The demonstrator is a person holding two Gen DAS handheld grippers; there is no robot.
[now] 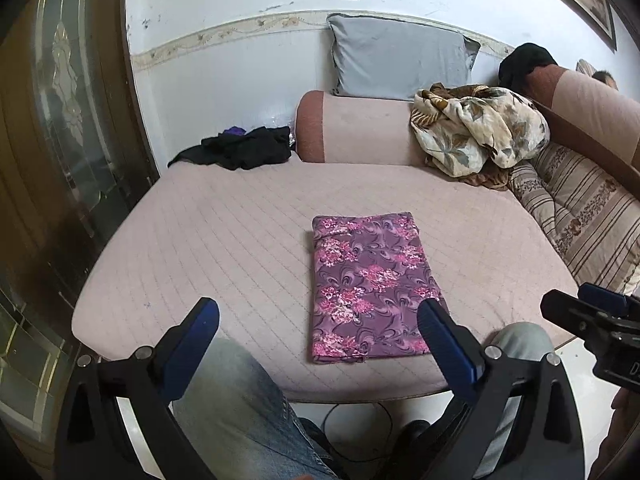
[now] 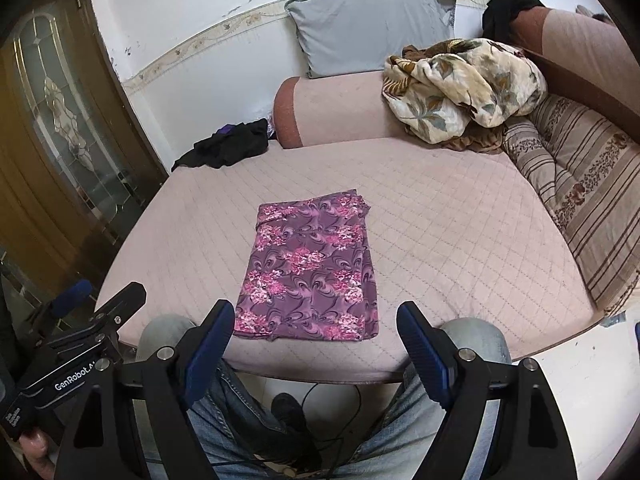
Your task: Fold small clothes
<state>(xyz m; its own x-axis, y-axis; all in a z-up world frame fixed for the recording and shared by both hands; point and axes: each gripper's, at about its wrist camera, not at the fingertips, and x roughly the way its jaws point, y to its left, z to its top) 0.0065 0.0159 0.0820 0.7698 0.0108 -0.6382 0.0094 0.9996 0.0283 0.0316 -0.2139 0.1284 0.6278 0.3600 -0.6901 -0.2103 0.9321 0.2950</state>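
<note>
A purple cloth with pink flowers (image 1: 370, 286) lies folded in a neat long rectangle on the pink quilted bed (image 1: 208, 236); it also shows in the right wrist view (image 2: 310, 268). My left gripper (image 1: 318, 312) is open and empty, held back over the bed's near edge, above the person's knees. My right gripper (image 2: 316, 316) is open and empty too, just short of the cloth's near edge. The right gripper shows at the right edge of the left wrist view (image 1: 592, 320), and the left gripper at the left of the right wrist view (image 2: 100, 304). Neither touches the cloth.
A heap of black clothes (image 1: 244, 148) lies at the bed's far left corner. A pink bolster (image 1: 356, 128), a grey pillow (image 1: 400, 56) and a crumpled floral blanket (image 1: 476, 128) sit at the back. A striped cushion (image 1: 580, 216) lines the right side. A wooden door (image 1: 60, 120) stands left.
</note>
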